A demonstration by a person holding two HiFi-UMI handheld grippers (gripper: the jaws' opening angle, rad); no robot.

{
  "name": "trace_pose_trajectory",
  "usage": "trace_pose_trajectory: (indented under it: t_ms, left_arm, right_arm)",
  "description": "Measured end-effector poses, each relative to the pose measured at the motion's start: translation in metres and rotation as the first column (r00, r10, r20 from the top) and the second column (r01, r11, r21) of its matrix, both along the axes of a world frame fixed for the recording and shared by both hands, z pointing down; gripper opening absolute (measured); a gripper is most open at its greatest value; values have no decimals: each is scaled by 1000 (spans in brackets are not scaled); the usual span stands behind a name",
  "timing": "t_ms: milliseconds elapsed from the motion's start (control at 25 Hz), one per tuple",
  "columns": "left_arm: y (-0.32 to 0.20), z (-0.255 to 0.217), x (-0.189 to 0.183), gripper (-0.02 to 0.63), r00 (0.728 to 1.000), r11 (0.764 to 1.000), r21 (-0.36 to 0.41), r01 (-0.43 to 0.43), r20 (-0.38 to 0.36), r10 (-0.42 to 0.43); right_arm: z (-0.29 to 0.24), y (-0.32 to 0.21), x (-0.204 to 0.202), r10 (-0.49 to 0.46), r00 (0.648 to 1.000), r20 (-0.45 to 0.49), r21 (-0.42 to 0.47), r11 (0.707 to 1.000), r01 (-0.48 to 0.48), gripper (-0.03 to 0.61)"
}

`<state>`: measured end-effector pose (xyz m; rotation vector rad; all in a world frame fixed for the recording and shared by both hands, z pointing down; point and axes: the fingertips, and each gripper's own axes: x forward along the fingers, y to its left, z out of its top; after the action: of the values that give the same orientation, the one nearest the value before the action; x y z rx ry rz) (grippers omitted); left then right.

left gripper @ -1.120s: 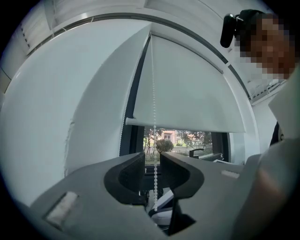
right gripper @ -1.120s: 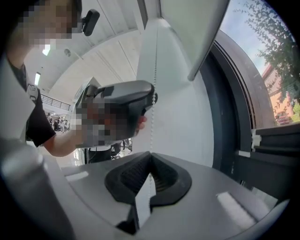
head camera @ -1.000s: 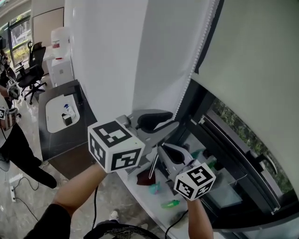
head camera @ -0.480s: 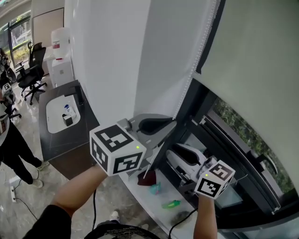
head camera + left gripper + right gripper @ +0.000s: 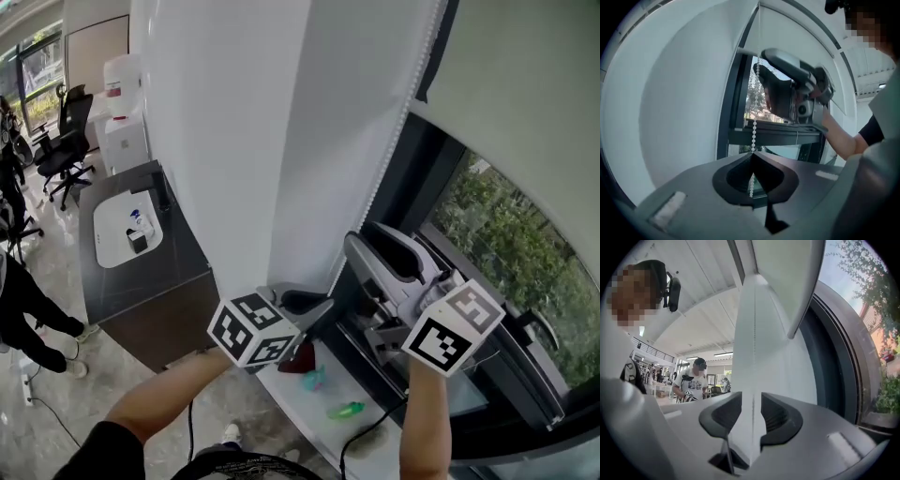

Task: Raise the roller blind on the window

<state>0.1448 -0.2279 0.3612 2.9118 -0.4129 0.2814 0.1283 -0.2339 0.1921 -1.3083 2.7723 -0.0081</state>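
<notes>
The pale roller blind (image 5: 525,84) covers the upper window, with trees showing below its bottom edge. Its white bead chain (image 5: 398,141) hangs down beside the dark frame. My left gripper (image 5: 319,309) is low on the chain and shut on it; the beads (image 5: 754,126) run up out of the closed jaws (image 5: 752,155). My right gripper (image 5: 367,251) is higher up, seen from below in the left gripper view (image 5: 787,79). Its jaws (image 5: 751,401) are opening, and the chain (image 5: 753,348) runs between them without touching either pad.
A white sill (image 5: 309,398) below holds a dark red item (image 5: 298,361) and green bits (image 5: 343,410). A dark desk (image 5: 131,272) stands at the left, with office chairs (image 5: 66,141) and people beyond. A window handle (image 5: 534,326) juts out at the right.
The left gripper shut on the chain and pulled down. The right gripper let go, opened and rose along the chain. The blind's bottom edge stands higher, and more window shows.
</notes>
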Motion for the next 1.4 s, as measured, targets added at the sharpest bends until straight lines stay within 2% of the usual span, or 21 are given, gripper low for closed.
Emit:
trace_pose_trajectory:
  t_ms: [160, 200, 280, 480, 600, 640, 720, 800, 880, 1040, 1120, 1240, 1400]
  left_arm:
    - [13, 28, 2, 12, 1000, 999, -48, -11, 19, 12]
    - [14, 30, 2, 12, 1000, 999, -50, -10, 12, 11]
    - [14, 30, 0, 12, 1000, 999, -45, -4, 7, 4]
    - [17, 30, -1, 12, 999, 997, -60, -46, 17, 47]
    - [18, 25, -8, 14, 997, 998, -16, -58, 40, 59]
    - [18, 17, -12, 32, 998, 998, 1, -55, 20, 55]
    - [19, -15, -20, 78, 995, 999, 13, -48, -84, 49]
    - [16, -57, -30, 83, 977, 999, 23, -31, -210, 35]
    - [13, -92, -36, 83, 961, 998, 56, -11, -276, 26]
    - [12, -132, -30, 84, 960, 990, 143, 7, -278, 34]
    - [9, -146, -23, 84, 958, 986, 167, 14, -286, 35]
    - [8, -161, -12, 97, 956, 980, 196, 11, -290, 47]
    - [10, -167, -2, 94, 955, 973, 232, 10, -289, 59]
  right_arm:
    - [-5, 1, -6, -7, 999, -32, 16, 1000, 7, 126]
    - [-5, 0, -6, 0, 999, -40, 24, 1000, 1, 113]
    - [-5, -1, -5, 11, 999, -47, 39, 999, -10, 29]
    - [-5, 1, -2, -2, 1000, -12, 67, 998, 2, 18]
    - [-3, 6, -3, 14, 999, -51, 95, 995, -9, 18]
    - [1, 7, -3, 18, 998, -66, 93, 996, -12, 18]
    - [17, 5, 0, 26, 995, -95, 66, 998, -19, 18]
    - [40, 3, 2, 25, 994, -103, 23, 999, -23, 18]
    - [63, 4, 4, 26, 995, -99, -13, 1000, -27, 18]
    - [95, 11, 2, 31, 994, -108, -41, 999, -35, 18]
    - [113, 13, -1, 29, 989, -144, -57, 998, -38, 18]
    - [158, 16, -8, 7, 980, -199, -139, 990, -35, 18]
    - [215, 22, -5, 3, 980, -200, -256, 965, -55, 18]
